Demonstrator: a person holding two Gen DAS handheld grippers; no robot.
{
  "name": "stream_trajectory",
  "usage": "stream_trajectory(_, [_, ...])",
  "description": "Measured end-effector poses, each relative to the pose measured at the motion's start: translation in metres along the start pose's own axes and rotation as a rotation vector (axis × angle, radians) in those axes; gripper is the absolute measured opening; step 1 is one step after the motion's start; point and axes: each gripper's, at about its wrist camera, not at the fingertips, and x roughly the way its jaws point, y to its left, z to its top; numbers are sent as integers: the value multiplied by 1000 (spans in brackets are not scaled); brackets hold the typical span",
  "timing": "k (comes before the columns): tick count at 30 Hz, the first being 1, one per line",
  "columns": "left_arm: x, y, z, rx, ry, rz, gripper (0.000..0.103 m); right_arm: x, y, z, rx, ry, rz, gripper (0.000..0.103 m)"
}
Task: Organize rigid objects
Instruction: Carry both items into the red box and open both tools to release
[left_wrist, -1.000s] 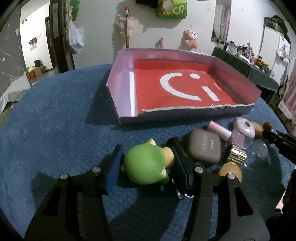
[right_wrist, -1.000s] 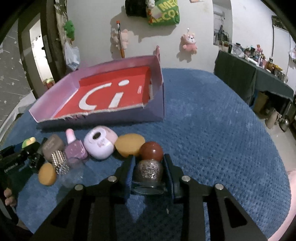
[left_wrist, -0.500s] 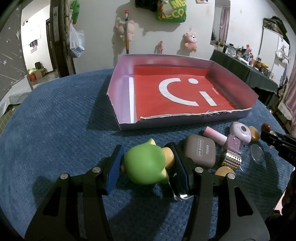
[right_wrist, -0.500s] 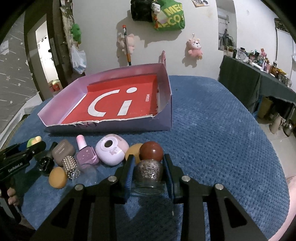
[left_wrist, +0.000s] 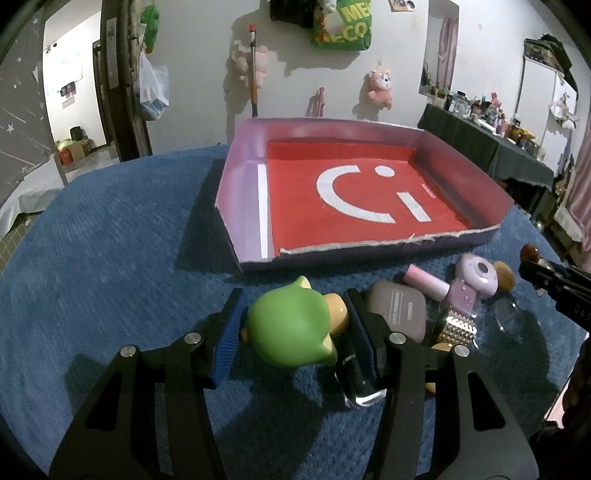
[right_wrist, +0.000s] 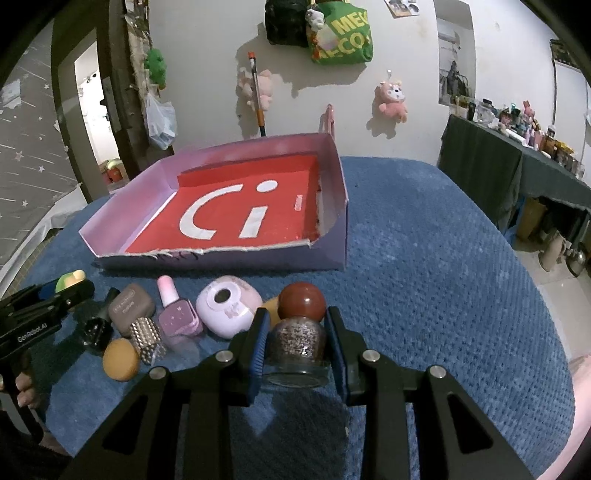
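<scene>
Left claw (left_wrist: 295, 325) clamped on green rounded plastic toy (left_wrist: 291, 328); right claw (right_wrist: 295, 339) clamped on glitter-filled glass bottle (right_wrist: 299, 343); both presumably bound for red-floored cardboard tray (left_wrist: 243, 206), frame centre

The left gripper (left_wrist: 295, 321) points toward the far side, jaws closed on a green toy (left_wrist: 291, 330), blue pads pressing its sides. The right gripper (right_wrist: 297, 338) also points far, jaws clamped on a glitter bottle (right_wrist: 299, 343). In the right wrist view, the left gripper sits at the near left, with fingers (right_wrist: 22, 386) on its handle.
</scene>
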Motion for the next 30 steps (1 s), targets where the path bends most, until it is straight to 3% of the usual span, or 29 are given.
stream_trajectory(15, [4, -7, 55, 78, -77, -13, 51, 12, 25, 67, -126, -74, 32, 33])
stream_trajectory(23, [47, -22, 82, 165, -13, -25, 51, 61, 32, 95, -210, 7, 30, 33])
stream_trajectory(30, [78, -29, 92, 222, 61, -39, 51, 97, 30, 101, -272, 119, 23, 33])
